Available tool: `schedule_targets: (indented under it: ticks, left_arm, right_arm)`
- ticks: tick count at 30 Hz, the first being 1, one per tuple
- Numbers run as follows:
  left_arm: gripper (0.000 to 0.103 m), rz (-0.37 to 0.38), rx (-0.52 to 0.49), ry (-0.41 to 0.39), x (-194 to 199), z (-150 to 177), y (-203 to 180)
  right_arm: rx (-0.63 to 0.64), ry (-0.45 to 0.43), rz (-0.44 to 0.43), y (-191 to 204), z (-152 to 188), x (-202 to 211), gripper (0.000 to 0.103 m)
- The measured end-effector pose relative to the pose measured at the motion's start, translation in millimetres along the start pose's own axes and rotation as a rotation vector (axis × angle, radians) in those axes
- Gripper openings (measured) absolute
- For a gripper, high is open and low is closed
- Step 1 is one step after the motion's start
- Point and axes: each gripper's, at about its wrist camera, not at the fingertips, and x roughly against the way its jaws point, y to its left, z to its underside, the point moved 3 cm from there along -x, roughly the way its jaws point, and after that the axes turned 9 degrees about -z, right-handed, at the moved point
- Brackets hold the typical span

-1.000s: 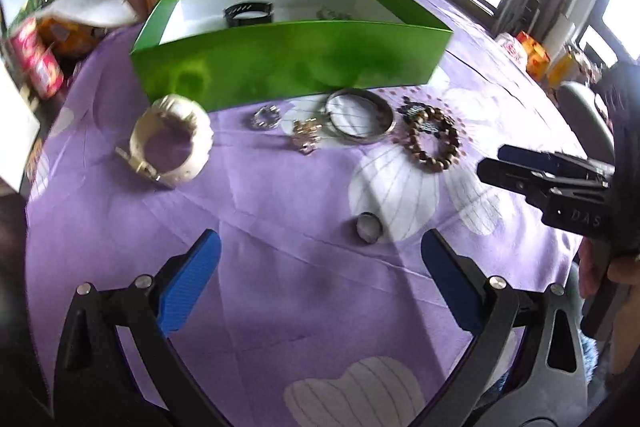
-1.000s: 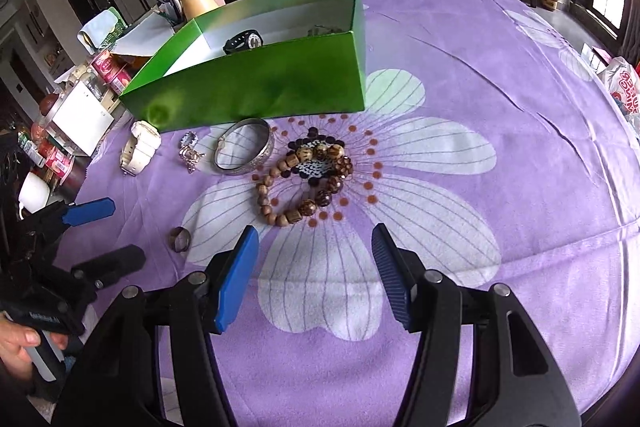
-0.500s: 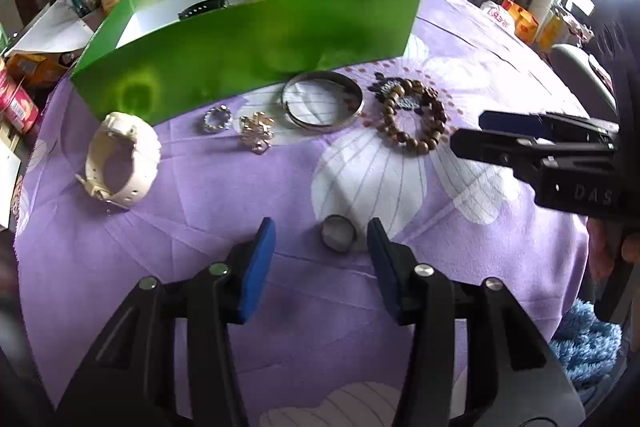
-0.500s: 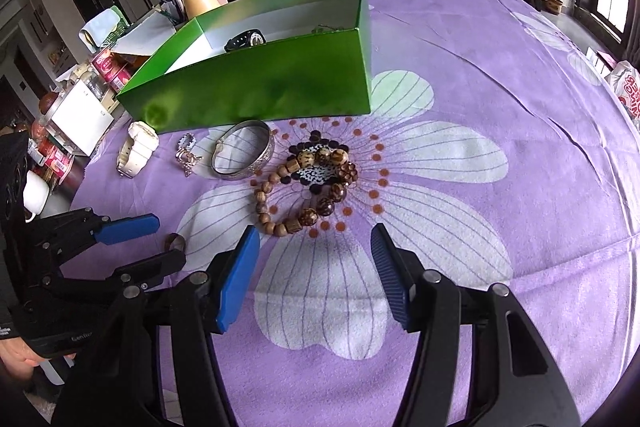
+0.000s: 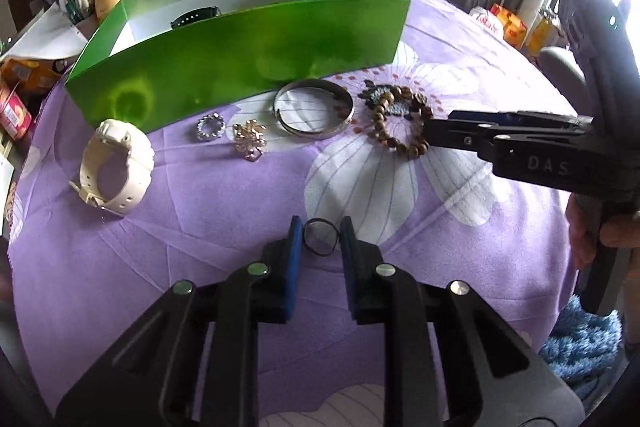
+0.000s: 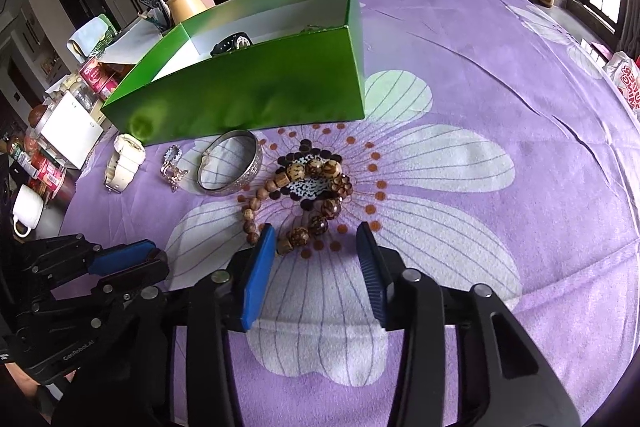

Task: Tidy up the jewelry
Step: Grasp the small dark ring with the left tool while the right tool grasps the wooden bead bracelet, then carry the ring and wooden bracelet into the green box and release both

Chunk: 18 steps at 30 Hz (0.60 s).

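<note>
Purple flowered cloth is covering the worktop, where the left claw is pinching narrowly around a small dark metal ring to lift it toward the glossy green cardboard box, while the right claw is hovering wide over the brown wooden bead bracelet.

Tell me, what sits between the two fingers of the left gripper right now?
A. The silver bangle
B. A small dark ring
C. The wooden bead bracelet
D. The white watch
B. In the left wrist view, the left gripper has its blue pads closed in on either side of a small dark ring on the purple cloth; the other jewelry lies farther off, near the green box.
</note>
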Motion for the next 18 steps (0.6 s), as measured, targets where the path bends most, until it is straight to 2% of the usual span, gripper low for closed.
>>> schedule_targets:
  ticks: [4,7,12,15,18]
  left_arm:
    - [0.019,-0.002,0.027,-0.01,6,-3,9]
    - [0.019,-0.004,0.043,-0.013,9,-5,14]
    - [0.019,-0.006,0.074,-0.008,9,-5,21]
    - [0.019,0.0,0.089,-0.003,8,-3,23]
    - [0.019,0.01,0.105,-0.006,10,-5,28]
  right_arm:
    - [0.002,-0.001,0.007,2,-4,-6,0.039]
    - [0.039,-0.001,0.041,7,-7,-11,0.033]
    - [0.083,-0.016,0.119,9,-12,-17,0.012]
    - [0.117,-0.021,0.149,10,-13,-20,0.01]
    - [0.119,-0.032,0.145,11,-13,-16,0.01]
